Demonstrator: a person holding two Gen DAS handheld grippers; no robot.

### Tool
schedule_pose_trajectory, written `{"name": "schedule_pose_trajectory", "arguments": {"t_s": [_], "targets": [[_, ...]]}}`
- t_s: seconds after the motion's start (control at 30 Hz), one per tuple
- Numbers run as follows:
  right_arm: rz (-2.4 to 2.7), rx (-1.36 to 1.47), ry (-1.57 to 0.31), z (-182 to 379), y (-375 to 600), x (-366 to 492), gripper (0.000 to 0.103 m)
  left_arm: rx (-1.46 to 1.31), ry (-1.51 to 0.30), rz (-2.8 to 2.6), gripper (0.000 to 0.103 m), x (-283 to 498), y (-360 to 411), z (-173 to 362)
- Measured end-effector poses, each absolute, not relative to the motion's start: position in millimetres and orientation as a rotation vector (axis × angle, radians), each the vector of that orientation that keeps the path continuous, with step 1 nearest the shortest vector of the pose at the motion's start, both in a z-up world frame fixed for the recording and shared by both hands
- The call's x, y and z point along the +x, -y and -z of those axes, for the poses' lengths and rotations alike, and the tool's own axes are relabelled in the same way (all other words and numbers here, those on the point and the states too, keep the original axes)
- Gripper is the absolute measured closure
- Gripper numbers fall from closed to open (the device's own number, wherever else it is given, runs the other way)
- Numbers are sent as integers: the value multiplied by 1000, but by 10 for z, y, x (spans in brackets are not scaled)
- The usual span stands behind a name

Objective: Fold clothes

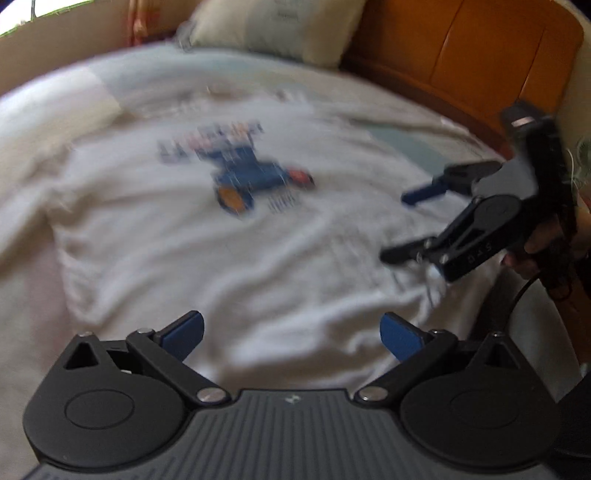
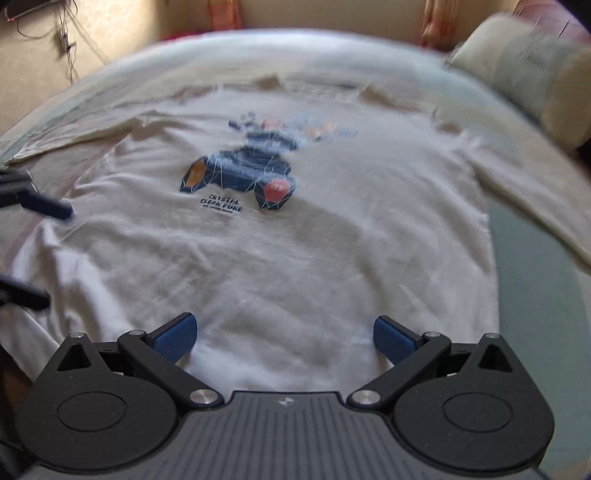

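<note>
Two hand-held grippers hover over the bed (image 2: 535, 280), both spread wide with nothing between their blue pads. The left hand-held gripper (image 1: 291, 334) hangs above the lower hem of a white T-shirt (image 1: 207, 251), which lies flat, print side up, across the bedding. The right hand-held gripper (image 2: 285, 338) sits over the same hem, near the shirt's other side. A pillow (image 1: 280, 26) rests by the wooden headboard (image 1: 480, 55).

Bed (image 1: 388, 110) with pillow (image 1: 277, 26), wooden headboard (image 1: 461, 55).
</note>
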State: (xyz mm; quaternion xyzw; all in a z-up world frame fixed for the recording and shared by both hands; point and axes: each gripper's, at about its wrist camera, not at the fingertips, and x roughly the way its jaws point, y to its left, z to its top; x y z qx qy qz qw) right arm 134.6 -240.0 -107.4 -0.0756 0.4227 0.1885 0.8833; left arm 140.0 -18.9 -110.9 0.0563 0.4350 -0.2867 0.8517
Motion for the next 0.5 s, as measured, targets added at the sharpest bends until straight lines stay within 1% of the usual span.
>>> {"name": "schedule_pose_trajectory", "arguments": {"t_s": [0.2, 0.37, 0.5], "targets": [[-364, -96, -857, 1098, 2485, 1280, 0, 234, -875, 545, 1, 1000, 187, 1198], [-320, -92, -801, 1145, 2453, 1186, 0, 227, -933, 548, 1, 868, 69, 1133], [-320, -79, -784, 1160, 2471, 1171, 0, 142, -939, 584, 1, 1007, 132, 1077]]}}
